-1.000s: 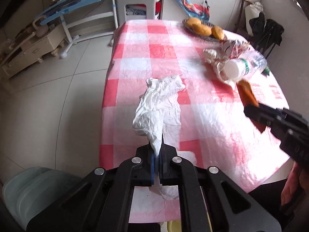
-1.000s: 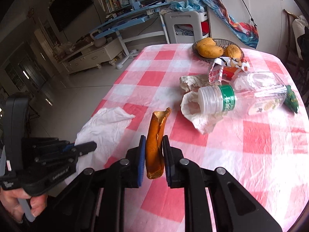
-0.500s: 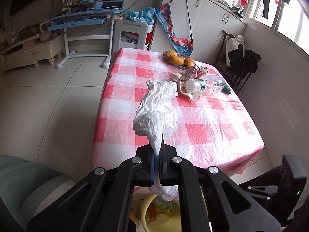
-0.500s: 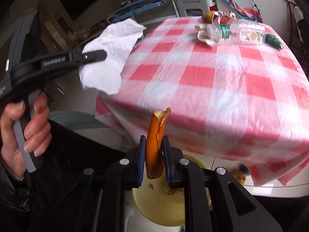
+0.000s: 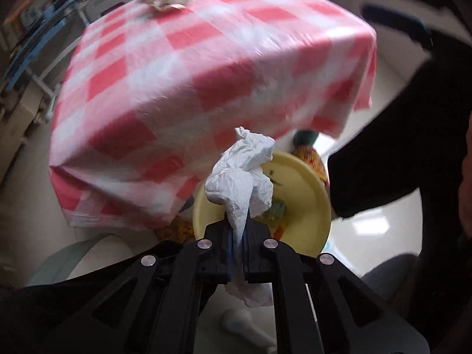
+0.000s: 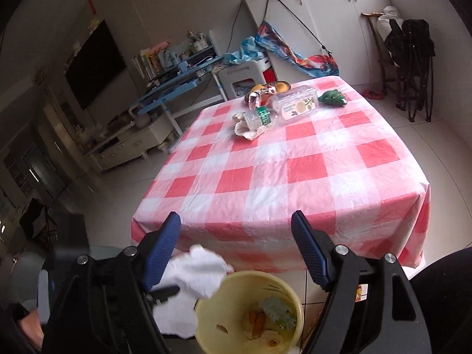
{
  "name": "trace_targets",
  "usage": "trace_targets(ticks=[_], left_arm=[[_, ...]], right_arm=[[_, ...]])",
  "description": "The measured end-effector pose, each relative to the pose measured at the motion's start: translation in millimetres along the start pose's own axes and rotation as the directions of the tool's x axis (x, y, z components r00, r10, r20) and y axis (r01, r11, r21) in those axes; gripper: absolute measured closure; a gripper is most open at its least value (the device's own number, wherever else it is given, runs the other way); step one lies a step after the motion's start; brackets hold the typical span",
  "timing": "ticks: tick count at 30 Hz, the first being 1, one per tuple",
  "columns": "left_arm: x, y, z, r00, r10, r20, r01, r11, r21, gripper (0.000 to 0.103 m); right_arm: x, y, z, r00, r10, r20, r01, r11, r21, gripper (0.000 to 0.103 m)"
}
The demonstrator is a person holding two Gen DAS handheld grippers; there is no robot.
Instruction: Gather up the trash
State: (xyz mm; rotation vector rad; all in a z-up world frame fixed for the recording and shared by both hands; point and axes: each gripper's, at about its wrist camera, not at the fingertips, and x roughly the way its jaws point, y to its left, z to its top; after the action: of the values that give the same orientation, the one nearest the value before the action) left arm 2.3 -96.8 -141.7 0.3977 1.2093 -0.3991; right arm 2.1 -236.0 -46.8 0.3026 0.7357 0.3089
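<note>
Right wrist view showed my yellow bin on the floor just in front of the table, with orange peel scraps, a green crumpled wrapper and some pale paper lying in its bottom. My right gripper hung above the bin with its blue-padded fingers spread wide and nothing between them.

My left gripper was clamped tight on a white tissue, which stood up crumpled above the jaws and trailed a loose tail below them. In the right wrist view that tissue sat at the bin's left rim, partly over it.

The checkered tablecloth hung down over the table's near edge, close behind the bin. Most of the tabletop lay bare; the leftover clutter was bunched at the far end: a plastic bottle on its side, crumpled paper beside its cap, a torn carton, a green wrapper and fruit behind them. The left wrist view was blurred, so fine detail there I could not tell.
</note>
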Motion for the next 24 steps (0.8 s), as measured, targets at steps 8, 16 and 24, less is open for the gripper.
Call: trace_targets(ticks=[8, 16, 24], left_arm=[[-14.2, 11.0, 3.4, 0.996, 0.034, 0.087, -0.03, 0.998, -0.051, 0.04], [-47.5, 78.0, 9.5, 0.954, 0.147, 0.263, -0.026, 0.91, -0.414, 0.018], [-40.7, 96.3, 0.6, 0.959, 0.149, 0.24, -0.004, 0.856, -0.517, 0.018]], right_arm=[[2.2, -1.5, -2.1, 1.0, -0.021, -0.006, 0.021, 1.0, -0.008, 0.025], [3.5, 3.7, -6.8, 0.999, -0.034, -0.02, 0.033, 0.999, -0.035, 0.022], [9.2, 10.6, -11.0, 0.998, -0.04, -0.041, 0.037, 0.997, -0.07, 0.022]])
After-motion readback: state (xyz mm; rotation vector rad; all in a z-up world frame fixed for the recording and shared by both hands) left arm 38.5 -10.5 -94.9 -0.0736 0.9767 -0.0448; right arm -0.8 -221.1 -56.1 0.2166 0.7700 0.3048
